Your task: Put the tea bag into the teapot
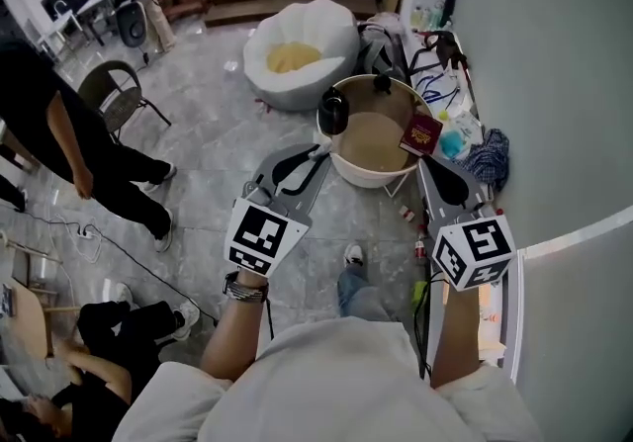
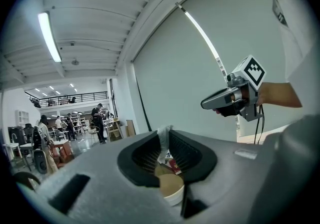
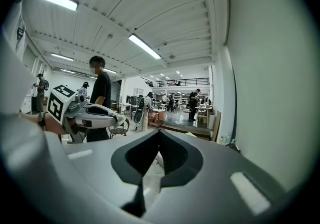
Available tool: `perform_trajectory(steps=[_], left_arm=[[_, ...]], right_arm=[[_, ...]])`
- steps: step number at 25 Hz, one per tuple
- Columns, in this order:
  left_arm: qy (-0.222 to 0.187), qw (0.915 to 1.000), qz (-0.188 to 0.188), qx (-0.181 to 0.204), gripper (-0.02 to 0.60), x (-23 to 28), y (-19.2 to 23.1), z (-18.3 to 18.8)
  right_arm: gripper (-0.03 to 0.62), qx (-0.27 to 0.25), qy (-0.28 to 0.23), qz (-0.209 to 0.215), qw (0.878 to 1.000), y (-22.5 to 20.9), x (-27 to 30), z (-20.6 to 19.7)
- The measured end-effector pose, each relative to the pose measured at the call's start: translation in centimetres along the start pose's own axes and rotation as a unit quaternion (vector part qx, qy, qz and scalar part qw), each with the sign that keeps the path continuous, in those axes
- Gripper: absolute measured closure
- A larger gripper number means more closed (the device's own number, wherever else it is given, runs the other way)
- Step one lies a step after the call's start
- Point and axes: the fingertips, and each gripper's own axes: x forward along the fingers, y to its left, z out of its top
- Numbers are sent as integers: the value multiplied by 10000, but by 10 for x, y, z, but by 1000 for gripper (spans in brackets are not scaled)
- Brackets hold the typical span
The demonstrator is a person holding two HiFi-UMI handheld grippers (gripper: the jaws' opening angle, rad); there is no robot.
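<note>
A black teapot (image 1: 333, 114) stands at the left edge of a small round table (image 1: 356, 173) with a tan top and white rim. A dark red packet (image 1: 421, 133) lies on the table's right side. My left gripper (image 1: 315, 155) hovers at the table's near left edge, shut on a white tea bag (image 2: 163, 143) pinched upright between its pads. Under those jaws I can see the table (image 2: 172, 193) and the red packet (image 2: 173, 167). My right gripper (image 1: 435, 171) is held beside the table's right edge, its jaws shut (image 3: 159, 133) on nothing.
A white beanbag (image 1: 297, 54) with a yellow hollow lies beyond the table. Cables, bottles and a blue cloth (image 1: 487, 158) crowd the grey wall at right. A chair (image 1: 114, 94) and people stand and sit at the left. The person's shoe (image 1: 353, 255) is below the table.
</note>
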Motion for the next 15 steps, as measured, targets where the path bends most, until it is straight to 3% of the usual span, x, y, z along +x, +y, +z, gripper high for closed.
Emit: perform_trajectory(steps=[15], left_arm=[[83, 9992, 370, -114, 523, 146, 105, 1]], right_arm=[[588, -54, 95, 358, 9993, -118, 148, 22]])
